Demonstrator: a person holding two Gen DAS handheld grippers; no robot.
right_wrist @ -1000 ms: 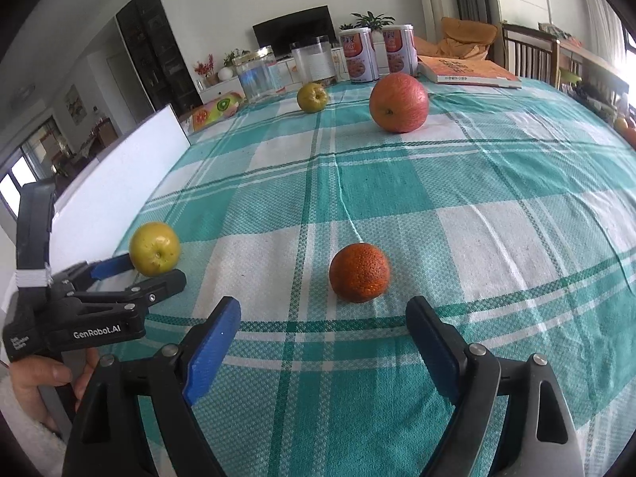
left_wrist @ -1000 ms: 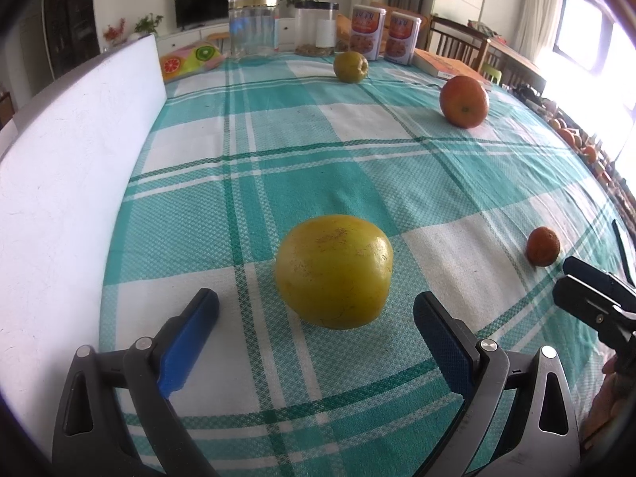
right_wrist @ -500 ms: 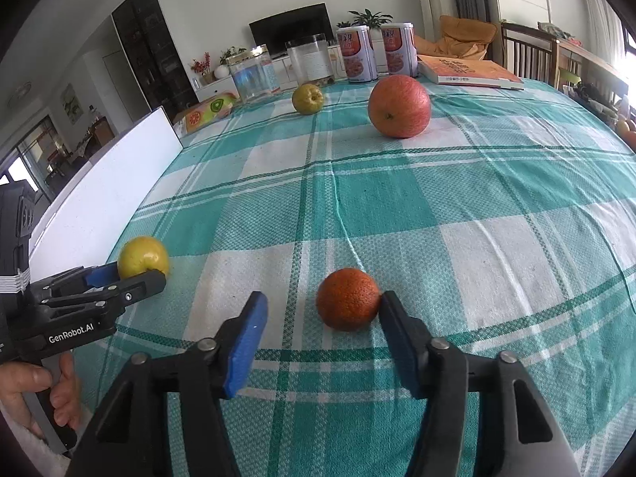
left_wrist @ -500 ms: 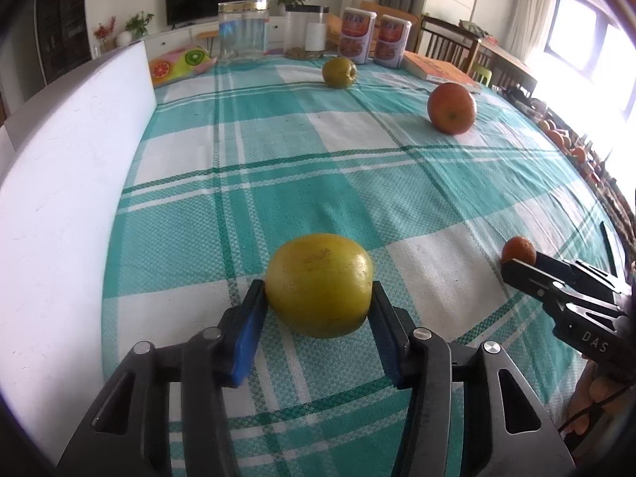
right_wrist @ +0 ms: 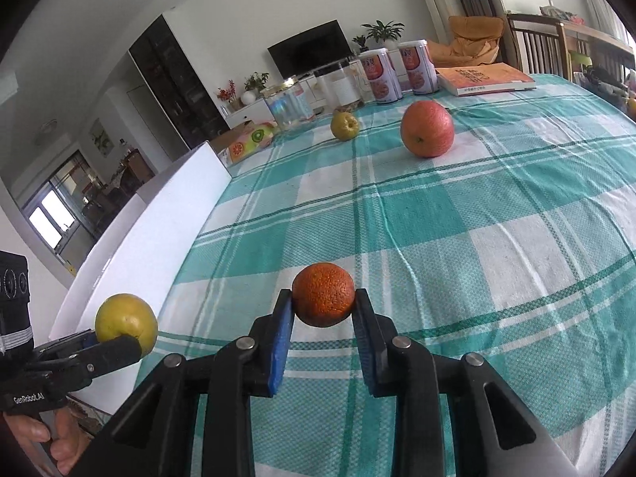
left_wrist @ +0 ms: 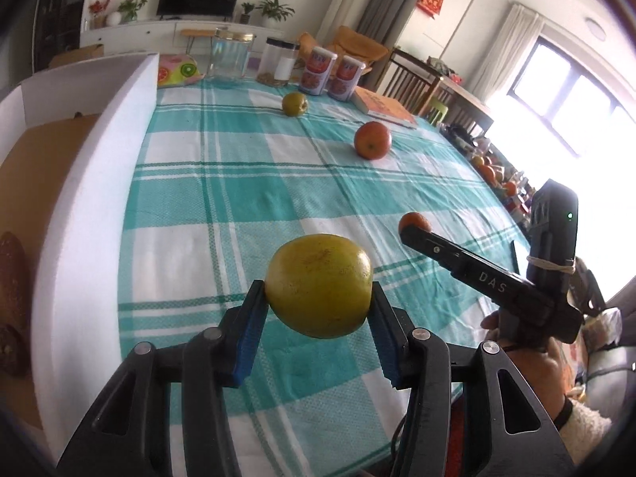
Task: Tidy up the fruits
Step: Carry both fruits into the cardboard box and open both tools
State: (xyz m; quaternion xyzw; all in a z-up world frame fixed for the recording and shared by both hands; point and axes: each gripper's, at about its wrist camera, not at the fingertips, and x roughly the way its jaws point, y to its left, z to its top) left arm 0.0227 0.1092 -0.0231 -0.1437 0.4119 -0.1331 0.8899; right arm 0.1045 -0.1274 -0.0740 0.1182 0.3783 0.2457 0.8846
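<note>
On the far left stands a white box (left_wrist: 99,206) with a tall white wall along the left edge of the desk (left_wrist: 254,198). Its inside is brown, and some dark brown things lie in it at the picture's edge, cut off and hard to make out.

Just right of the box wall, the left hand-held gripper (left_wrist: 318,310) holds a big yellow fruit (left_wrist: 318,286) tight between its blue pads, up in the air above the green and white cloth. In the right wrist view the same yellow fruit (right_wrist: 126,322) sits close to the box wall (right_wrist: 159,238), and part of it is hidden by the black finger in front.

Next comes the right hand-held gripper (right_wrist: 322,308). It is pinched on a small orange (right_wrist: 323,295), also off the cloth. From the left wrist view only the top of this orange (left_wrist: 414,222) peeks over the black finger.

The middle of the desk is wide open cloth. Farther back lie a small green-yellow fruit (right_wrist: 345,126) and, to its right, a red apple (right_wrist: 427,128), well apart from both grippers. Behind them, along the back edge, stand a glass jar (right_wrist: 288,105), a plastic jar (right_wrist: 342,85), two cans (right_wrist: 397,71) and an orange book (right_wrist: 485,77).

The right edge of the desk fades into bright window light, and the things past it are too small and blurry to tell
</note>
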